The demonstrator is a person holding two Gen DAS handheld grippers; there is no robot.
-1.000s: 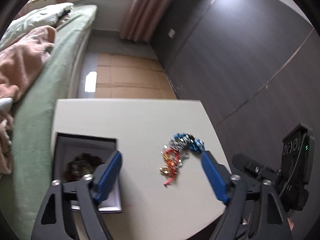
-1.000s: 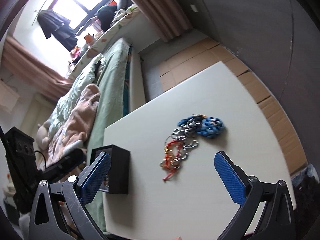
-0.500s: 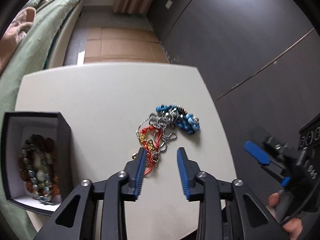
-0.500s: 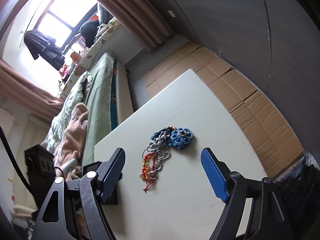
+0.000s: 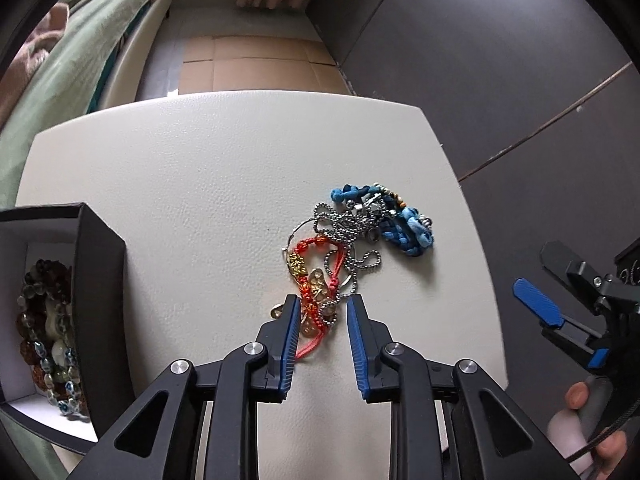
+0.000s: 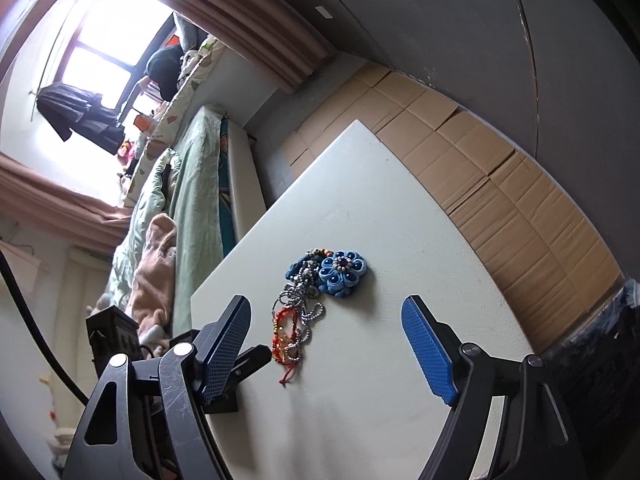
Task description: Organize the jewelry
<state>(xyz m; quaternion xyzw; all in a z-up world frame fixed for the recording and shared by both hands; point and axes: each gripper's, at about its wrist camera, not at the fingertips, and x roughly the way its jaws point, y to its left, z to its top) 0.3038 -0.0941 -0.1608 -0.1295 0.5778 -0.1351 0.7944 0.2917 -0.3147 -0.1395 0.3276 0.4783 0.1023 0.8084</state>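
A tangle of jewelry lies on the white table (image 5: 180,180): a red cord bracelet (image 5: 316,312) with gold charms, a silver ball chain (image 5: 348,236) and a blue fabric flower piece (image 5: 408,228). My left gripper (image 5: 323,302) points steeply down over the near end of the red bracelet. Its jaws are closing with the cord between them, and a gap still shows at the right pad. To the left stands an open black box (image 5: 100,280) holding beaded bracelets (image 5: 48,320). My right gripper (image 6: 326,304) hovers open and empty, short of the red bracelet (image 6: 286,336) and the flower (image 6: 342,272).
A bed with a green cover (image 6: 192,184) runs along the table's left side. Flattened cardboard (image 5: 256,64) covers the floor beyond the table, with dark wall panels (image 5: 480,60) to the right. A person's hand (image 5: 580,432) holds the right gripper's handle off the table's right edge.
My left gripper dropped toward the jewelry and tipped further down. Its jaws narrowed from wide apart to a small gap around the red bracelet. The right gripper's jaws narrowed a little and it rolled.
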